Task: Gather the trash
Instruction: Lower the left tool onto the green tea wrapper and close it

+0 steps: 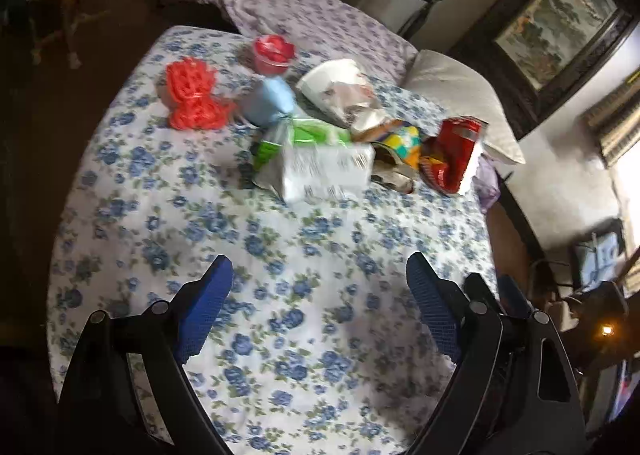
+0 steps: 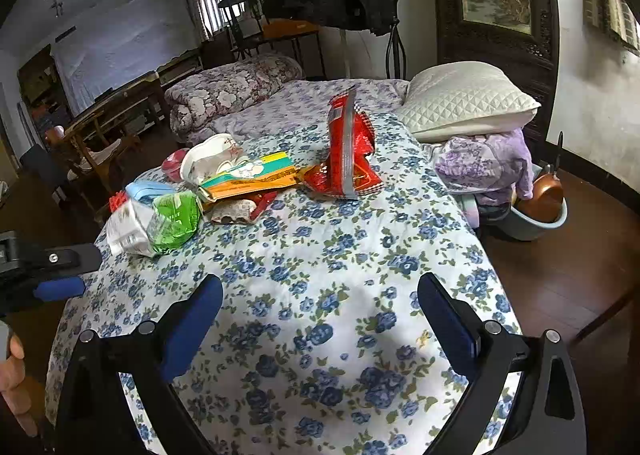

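A heap of trash lies on the blue-flowered bedspread (image 1: 304, 279). In the left wrist view it holds a green-and-white wrapper (image 1: 320, 163), a red snack bag (image 1: 454, 155), a white paper bowl (image 1: 340, 89), a light blue packet (image 1: 268, 101), a red plastic net (image 1: 192, 95) and a red cup (image 1: 274, 53). My left gripper (image 1: 320, 275) hangs open above bare bedspread, short of the heap. In the right wrist view the red snack bag (image 2: 350, 151) stands upright beside an orange-and-yellow wrapper (image 2: 252, 177) and the green-and-white wrapper (image 2: 156, 227). My right gripper (image 2: 320, 295) is open and holds nothing.
A white pillow (image 2: 468, 101) and folded purple cloth (image 2: 484, 165) sit at the bed's right side. A basin with a brown pan (image 2: 540, 207) stands on the wooden floor (image 2: 560, 275). A rolled floral quilt (image 2: 228, 95) lies at the far end. The left gripper's fingers (image 2: 60, 287) show at the left edge.
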A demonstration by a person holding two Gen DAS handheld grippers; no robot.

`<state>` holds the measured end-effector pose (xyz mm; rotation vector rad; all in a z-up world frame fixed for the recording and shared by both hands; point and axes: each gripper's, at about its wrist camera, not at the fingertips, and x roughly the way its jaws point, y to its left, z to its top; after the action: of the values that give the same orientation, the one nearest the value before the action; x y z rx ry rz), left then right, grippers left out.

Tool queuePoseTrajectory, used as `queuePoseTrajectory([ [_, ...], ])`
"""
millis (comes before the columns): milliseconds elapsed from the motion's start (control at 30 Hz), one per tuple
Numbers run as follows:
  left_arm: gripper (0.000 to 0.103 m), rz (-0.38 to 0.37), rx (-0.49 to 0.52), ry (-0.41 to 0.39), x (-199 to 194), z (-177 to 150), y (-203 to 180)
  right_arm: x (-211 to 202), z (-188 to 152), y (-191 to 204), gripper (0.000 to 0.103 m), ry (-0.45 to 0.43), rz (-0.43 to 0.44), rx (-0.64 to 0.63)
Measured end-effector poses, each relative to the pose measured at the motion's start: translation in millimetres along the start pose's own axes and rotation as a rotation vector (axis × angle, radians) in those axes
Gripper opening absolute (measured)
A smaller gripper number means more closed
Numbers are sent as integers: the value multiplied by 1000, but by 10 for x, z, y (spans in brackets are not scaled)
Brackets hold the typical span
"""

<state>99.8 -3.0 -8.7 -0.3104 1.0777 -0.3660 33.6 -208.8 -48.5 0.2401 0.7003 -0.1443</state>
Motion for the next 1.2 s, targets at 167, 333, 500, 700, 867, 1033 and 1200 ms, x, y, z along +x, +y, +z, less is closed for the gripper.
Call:
queuePoseTrajectory([
  [167,86,-163,16,33,-12,23,-103,-107,27,-5,96,-27,113,11],
  [333,86,-206,49,29,-13,11,-194,-252,-11,241,96,-16,366,-86],
  [500,86,-98,56,-27,-2,51,-217,-262,-36,384,96,-30,321,-171],
  [700,86,-115,19,-43,-11,402,-286,-15,42,-27,96,28,206,56],
  [867,96,46,95,-100,130,701,-531,56,41,-111,96,34,183,68],
  [1033,96,141,95,-103,315,788,-445,127,49,-137,96,46,179,74],
  [1200,96,194,30,-46,483,730,-199,113,51,-104,96,56,198,73],
])
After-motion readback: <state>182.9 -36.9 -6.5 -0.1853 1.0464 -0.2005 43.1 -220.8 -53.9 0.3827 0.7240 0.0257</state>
